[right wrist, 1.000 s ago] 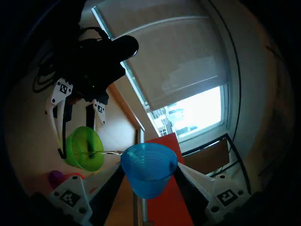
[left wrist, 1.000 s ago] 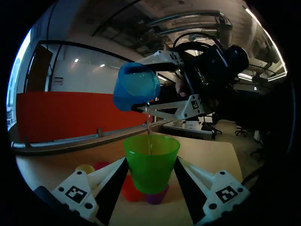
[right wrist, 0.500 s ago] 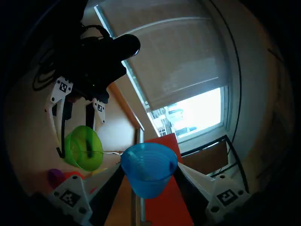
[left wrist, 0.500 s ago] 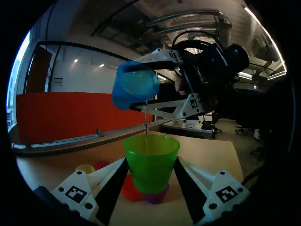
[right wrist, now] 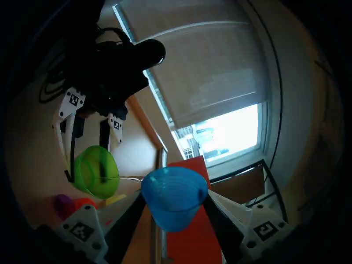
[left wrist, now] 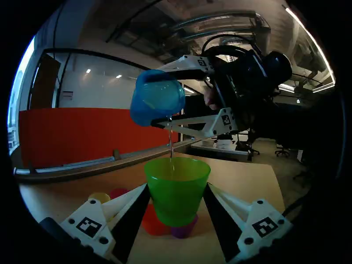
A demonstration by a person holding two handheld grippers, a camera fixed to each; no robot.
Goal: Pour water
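Over a pale worktop [left wrist: 246,176], the level left tongs [left wrist: 176,190] clasp an upright green plastic cup [left wrist: 176,207]. Above them, the right tongs [right wrist: 174,196], rolled sideways, grip a tipped blue plastic cup [right wrist: 174,210], trickling water [left wrist: 170,143] into it.

We are showing two matching tools. The right gripper [left wrist: 156,99] is carrying two long white plastic fingers [left wrist: 193,127] with open triangular trusswork, both running out from a bulky black camera housing [left wrist: 253,75]. A thin black cable [left wrist: 220,40] is looping just above that housing. Each finger is bearing a small square black-and-white marker [left wrist: 225,119] on the end nearest the housing. The left gripper [left wrist: 176,188] is showing the same white fingers, lined with black inner pads [left wrist: 132,218] and dotted with dark round screw heads [left wrist: 102,240].
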